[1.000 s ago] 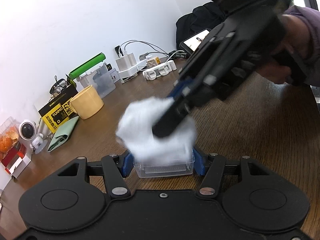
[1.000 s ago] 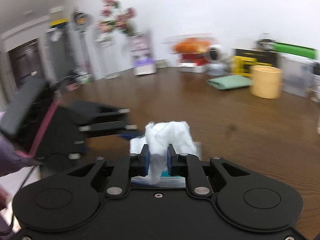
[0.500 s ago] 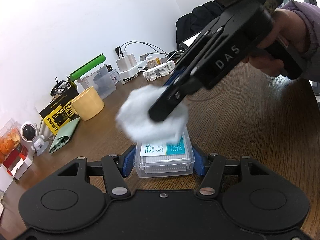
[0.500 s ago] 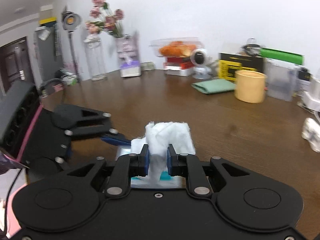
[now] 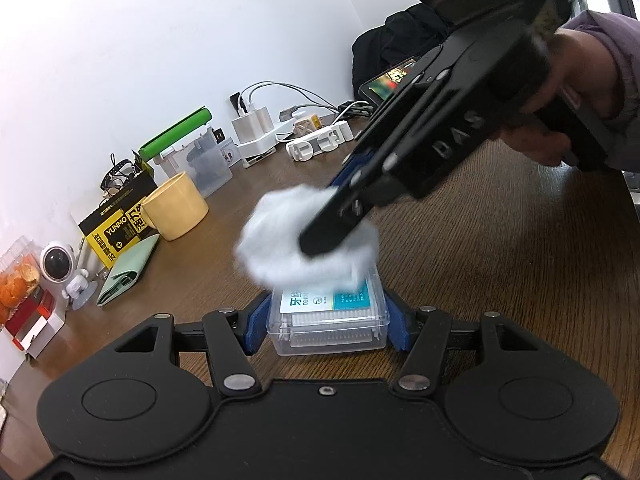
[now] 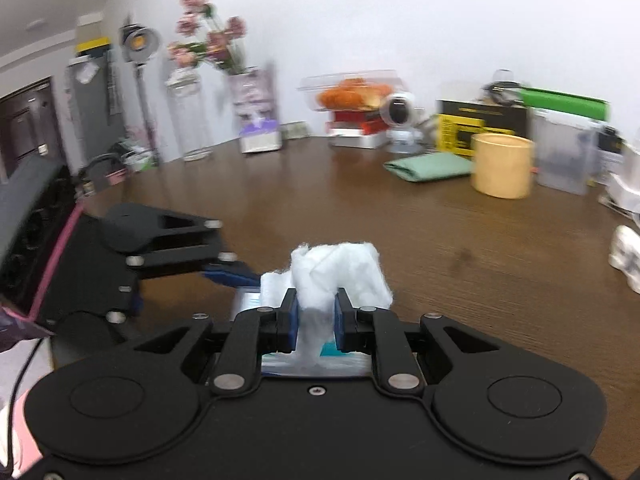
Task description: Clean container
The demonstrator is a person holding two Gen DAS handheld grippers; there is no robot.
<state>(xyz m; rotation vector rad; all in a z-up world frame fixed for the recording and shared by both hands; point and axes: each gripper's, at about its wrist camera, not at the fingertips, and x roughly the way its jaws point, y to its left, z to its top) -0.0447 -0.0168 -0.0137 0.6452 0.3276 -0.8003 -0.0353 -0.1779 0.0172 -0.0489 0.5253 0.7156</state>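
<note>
Orange fruit [image 5: 16, 284] in a clear box sits far left on the wood table [image 5: 500, 264], next a small white camera [image 5: 58, 266], then a black-and-yellow box [image 5: 116, 228] marked "YUNMO" w/ Chinese characters, a green pouch [image 5: 128, 270] lying flat in front of it. Yellow cup [image 5: 176, 208] stands just right of the box, w/ a clear tub [image 5: 200, 160] under a green roll [image 5: 176, 134] behind. White chargers [image 5: 256, 126] & cables further right by the wall.

Centre: left gripper [image 5: 326, 320], blue pads pressed on both sides of the container [image 5: 328, 320], a clear lidded box resting on the table. Lid label is white & teal, Chinese text plus "DENTAL…", rest hidden by the cotton [image 5: 304, 248]. Cotton wad lies on the lid's far part, blurred.

Right gripper [image 6: 316, 316] comes in from upper right, body lettered "DAS", pads pinching the cotton [image 6: 336, 276] between them. Phone [image 5: 390, 78] w/ lit screen behind it; screen content too small to read.
</note>
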